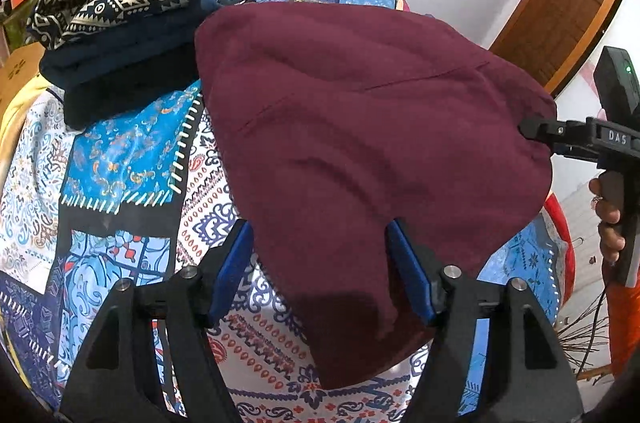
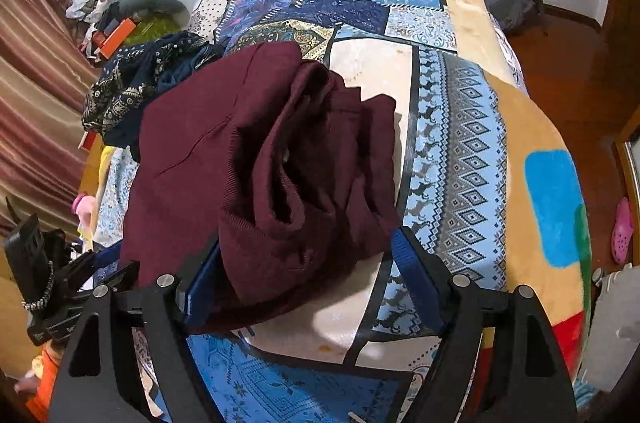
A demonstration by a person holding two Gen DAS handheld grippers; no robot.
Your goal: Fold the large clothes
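Folded pile: dark patterned clothes stacked at far left on the bedspread.
Maroon garment: folded, lying on the bedspread just right of the pile.
Left gripper: jaws apart, garment's near edge between them.
Right gripper: jaws apart around the garment's bunched end.
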